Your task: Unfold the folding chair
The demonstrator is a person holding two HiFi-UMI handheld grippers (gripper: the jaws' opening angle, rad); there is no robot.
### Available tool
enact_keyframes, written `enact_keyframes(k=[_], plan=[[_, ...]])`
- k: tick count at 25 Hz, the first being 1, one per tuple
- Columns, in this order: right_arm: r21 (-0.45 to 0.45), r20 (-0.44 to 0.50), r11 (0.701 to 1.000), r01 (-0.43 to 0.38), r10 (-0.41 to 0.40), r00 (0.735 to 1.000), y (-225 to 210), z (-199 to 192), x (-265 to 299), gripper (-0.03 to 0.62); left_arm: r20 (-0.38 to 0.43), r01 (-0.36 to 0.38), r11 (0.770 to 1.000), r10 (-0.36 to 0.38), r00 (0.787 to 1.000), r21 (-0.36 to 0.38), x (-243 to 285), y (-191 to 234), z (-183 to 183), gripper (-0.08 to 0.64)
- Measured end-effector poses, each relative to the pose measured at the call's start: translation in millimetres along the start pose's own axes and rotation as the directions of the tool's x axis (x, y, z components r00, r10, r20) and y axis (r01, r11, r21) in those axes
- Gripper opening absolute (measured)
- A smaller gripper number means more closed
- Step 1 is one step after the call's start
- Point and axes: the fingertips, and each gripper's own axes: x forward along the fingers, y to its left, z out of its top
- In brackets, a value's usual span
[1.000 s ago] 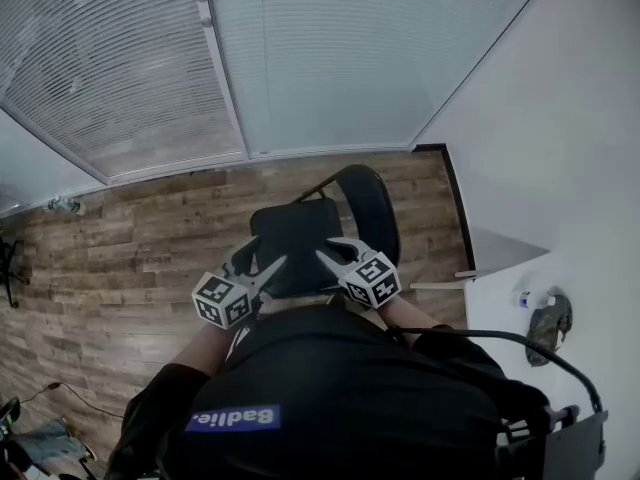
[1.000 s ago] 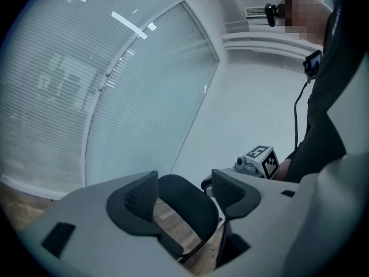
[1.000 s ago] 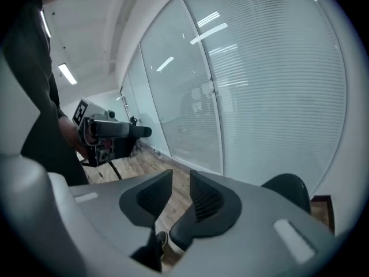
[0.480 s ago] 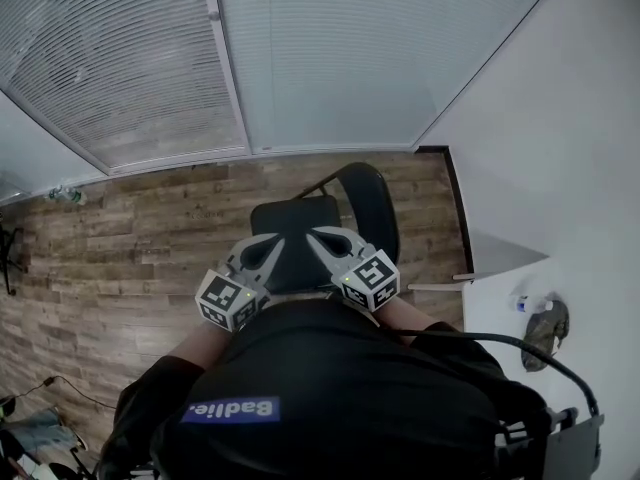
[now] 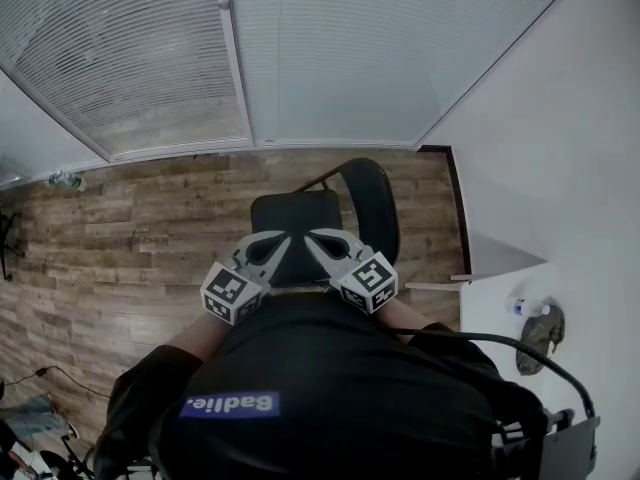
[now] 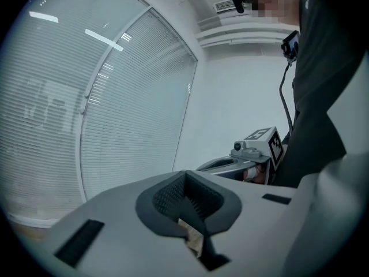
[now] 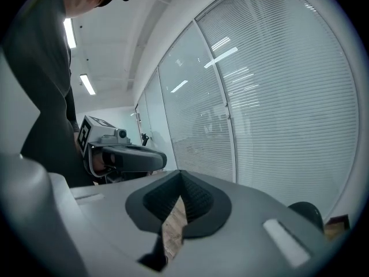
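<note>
The black folding chair (image 5: pixel 295 223) stands opened out on the wood floor, its seat flat and its backrest (image 5: pixel 375 203) on the right. Both grippers hang close to the person's chest, above the near edge of the seat. My left gripper (image 5: pixel 283 240) is shut, with nothing between its jaws, which press together in the left gripper view (image 6: pixel 185 180). My right gripper (image 5: pixel 312 236) is shut and empty too, its jaws meeting in the right gripper view (image 7: pixel 180 176). Neither touches the chair. A dark rounded piece of the chair (image 7: pixel 305 212) shows low on the right.
Glass walls with white blinds (image 5: pixel 330 58) run behind the chair. A white wall (image 5: pixel 560 148) closes the right side. A white table (image 5: pixel 490 318) at the lower right carries a bottle (image 5: pixel 522 308) and a dark object (image 5: pixel 540 336). A small bottle (image 5: pixel 62 180) lies on the floor at the left.
Both grippers have gone from open to shut with nothing in them. They have lifted slightly away from the chair seat towards the person's chest.
</note>
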Motion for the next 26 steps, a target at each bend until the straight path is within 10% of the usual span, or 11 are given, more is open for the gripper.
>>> enact_keyframes(k=[26], plan=[[0.042, -0.015, 0.999, 0.022, -0.021, 1.0, -3.7, -10.9, -7.8, 0.002, -0.01, -0.002, 1.0, 0.001, 1.0, -0.028, 3.2, -2.8, -8.8, 0.005]])
